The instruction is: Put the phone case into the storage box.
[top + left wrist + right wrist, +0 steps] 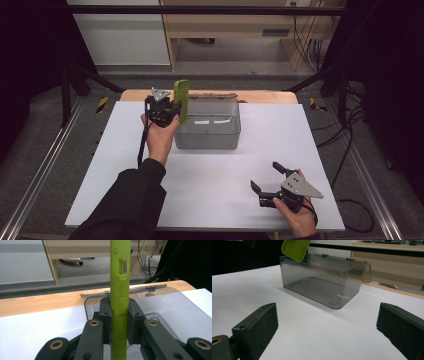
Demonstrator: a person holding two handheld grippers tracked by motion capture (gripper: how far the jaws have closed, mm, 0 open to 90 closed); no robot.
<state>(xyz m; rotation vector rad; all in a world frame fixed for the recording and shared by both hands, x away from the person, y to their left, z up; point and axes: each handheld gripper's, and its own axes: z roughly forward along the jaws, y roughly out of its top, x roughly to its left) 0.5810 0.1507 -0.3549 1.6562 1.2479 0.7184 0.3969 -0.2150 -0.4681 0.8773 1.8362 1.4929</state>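
At the far left of the white table [210, 190], left gripper [167, 111] clamped on a green phone case [181, 100], held upright and edge-on, pads [107, 315] pressing both its faces. Case poised over the left end of the clear grey box [210, 135], lid swung back toward the wooden edge. Near the table's front right, right gripper [265, 177] resting low, jaws spread wide, nothing between them.

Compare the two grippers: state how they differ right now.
The left gripper is shut on a green phone case; the right gripper is open and holds nothing. The left is raised beside the clear plastic box; the right sits low near the table's front edge. Both are hand-held with black jaws.
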